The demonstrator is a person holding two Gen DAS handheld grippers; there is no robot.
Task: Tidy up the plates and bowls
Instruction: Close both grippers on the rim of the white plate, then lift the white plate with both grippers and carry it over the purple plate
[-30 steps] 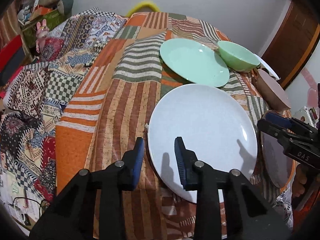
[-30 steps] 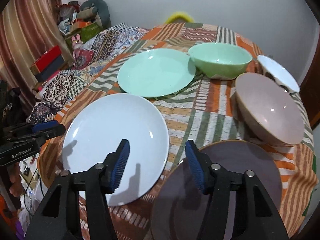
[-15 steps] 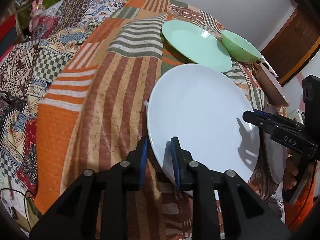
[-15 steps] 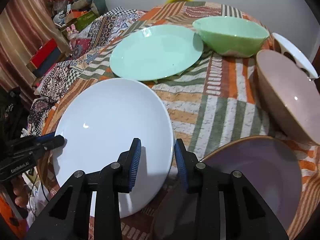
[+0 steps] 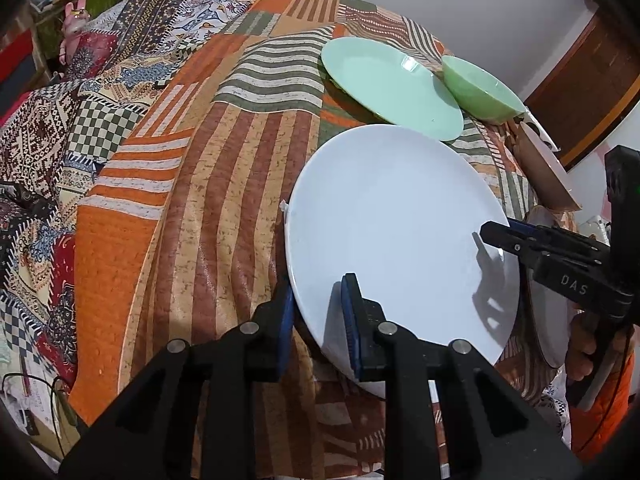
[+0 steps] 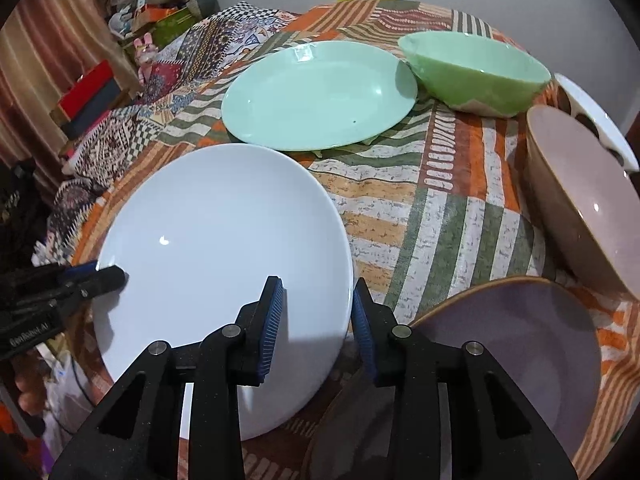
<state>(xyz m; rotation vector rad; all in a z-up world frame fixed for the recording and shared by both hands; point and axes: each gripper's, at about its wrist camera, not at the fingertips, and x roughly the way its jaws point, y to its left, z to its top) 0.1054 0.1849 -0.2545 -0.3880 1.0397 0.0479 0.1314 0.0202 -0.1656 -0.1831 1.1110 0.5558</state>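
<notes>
Left wrist view: white plate [image 5: 400,232] is clamped at its near-left rim by the left claw [image 5: 316,320], one pad under the edge, the other on top; jaws narrowed to the rim's thickness after just closing. Plate is seen tilted, near edge raised off the patchwork cloth [image 5: 208,184] covering the worktop. Right claw [image 5: 504,236] is seen at the plate's right rim, gripped by a hand [image 5: 588,344]. Green plate [image 5: 390,86] and green bowl [image 5: 480,90] lie behind, touching or nearly so.

Right wrist view: right claw [image 6: 318,320] straddles the white plate's [image 6: 220,248] right edge, left pad over the face, right pad outside the rim; jaws have just been closing, and firm contact cannot be told. Left claw [image 6: 108,274] is seen at the far-left rim. Purple plate [image 6: 520,352] sits just beside on the right, pink bowl [image 6: 584,200] beyond it, green plate [image 6: 320,96] and green bowl [image 6: 476,74] at the back.
</notes>
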